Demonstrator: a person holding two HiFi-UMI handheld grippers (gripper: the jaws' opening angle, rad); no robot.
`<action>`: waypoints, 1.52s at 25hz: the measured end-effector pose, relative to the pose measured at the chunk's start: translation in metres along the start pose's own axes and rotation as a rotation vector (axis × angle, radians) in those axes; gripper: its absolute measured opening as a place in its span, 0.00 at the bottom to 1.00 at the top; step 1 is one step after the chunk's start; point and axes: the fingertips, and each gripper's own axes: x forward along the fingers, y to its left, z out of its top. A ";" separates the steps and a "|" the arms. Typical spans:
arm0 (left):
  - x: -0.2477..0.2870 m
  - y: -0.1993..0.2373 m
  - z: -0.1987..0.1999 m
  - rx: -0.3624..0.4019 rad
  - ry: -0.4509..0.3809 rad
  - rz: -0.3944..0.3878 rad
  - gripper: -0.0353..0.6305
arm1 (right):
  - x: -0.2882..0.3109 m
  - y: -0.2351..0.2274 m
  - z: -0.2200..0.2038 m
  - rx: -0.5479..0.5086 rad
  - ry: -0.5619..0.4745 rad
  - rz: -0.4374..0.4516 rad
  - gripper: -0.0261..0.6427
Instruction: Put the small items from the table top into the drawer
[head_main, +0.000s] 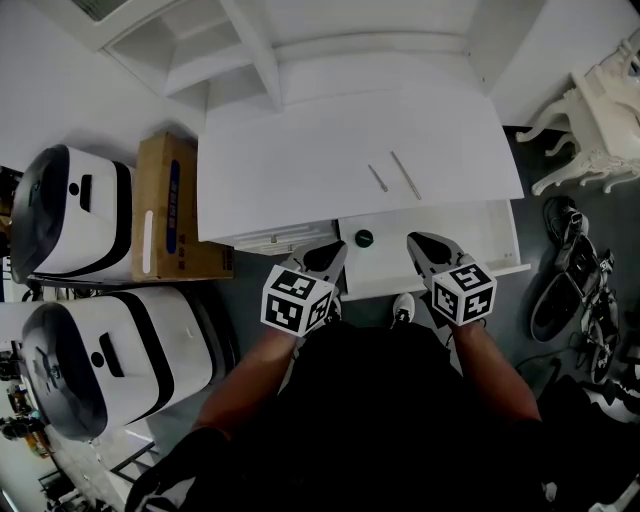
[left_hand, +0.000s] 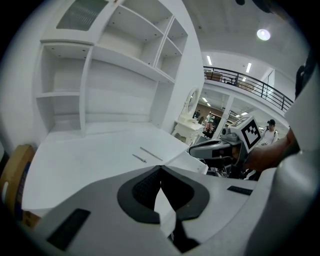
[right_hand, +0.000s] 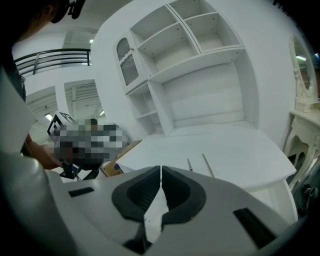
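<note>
The person is wearing a black top (head_main: 380, 400) whose sleeves are leaving the forearms bare. The left claw (head_main: 325, 258) and right claw (head_main: 432, 250) are showing smooth pale grey shells with black ribbed pads (left_hand: 145, 189). Each is carrying a white cube (head_main: 297, 300) printed with black square markers.

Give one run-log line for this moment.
left claw: shut, empty | right claw: shut, empty | white drawer: open, dark green round object inside | two thin grey rods: on white table top
</note>
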 end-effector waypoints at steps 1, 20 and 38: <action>0.000 0.002 -0.001 -0.001 0.003 0.006 0.06 | 0.001 -0.001 0.000 -0.005 0.001 -0.003 0.08; -0.006 0.025 -0.011 -0.029 0.010 0.063 0.06 | 0.081 -0.049 -0.016 -0.046 0.113 -0.100 0.08; -0.027 0.052 -0.029 -0.112 0.015 0.139 0.06 | 0.186 -0.105 -0.051 -0.210 0.326 -0.173 0.16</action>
